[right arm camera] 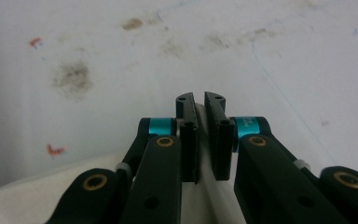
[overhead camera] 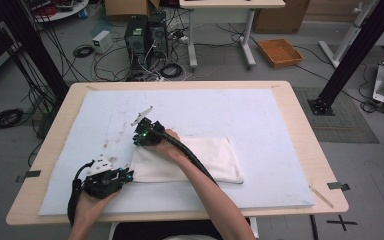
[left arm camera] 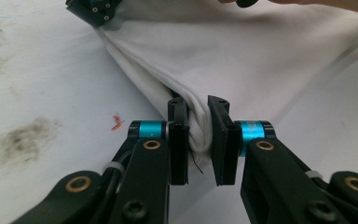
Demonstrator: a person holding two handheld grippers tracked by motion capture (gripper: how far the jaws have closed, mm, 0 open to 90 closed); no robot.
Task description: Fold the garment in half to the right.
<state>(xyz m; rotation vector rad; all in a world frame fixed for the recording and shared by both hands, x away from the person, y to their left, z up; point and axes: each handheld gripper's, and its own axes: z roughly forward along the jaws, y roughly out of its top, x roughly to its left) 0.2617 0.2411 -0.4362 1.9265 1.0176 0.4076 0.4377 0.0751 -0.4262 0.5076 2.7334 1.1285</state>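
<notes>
A folded white cloth lies on the pale mat near the table's front. My left gripper is at the cloth's near left corner. In the left gripper view its jaws are shut on a bunched fold of the cloth. My right gripper is at the cloth's far left corner, with the forearm lying across the cloth. In the right gripper view its jaws are shut on a thin edge of the cloth. The right gripper also shows at the top of the left gripper view.
The mat carries dark smudges and small red marks left of the cloth. It covers most of the wooden table. On the floor beyond the table are cables, computer cases and an orange tray.
</notes>
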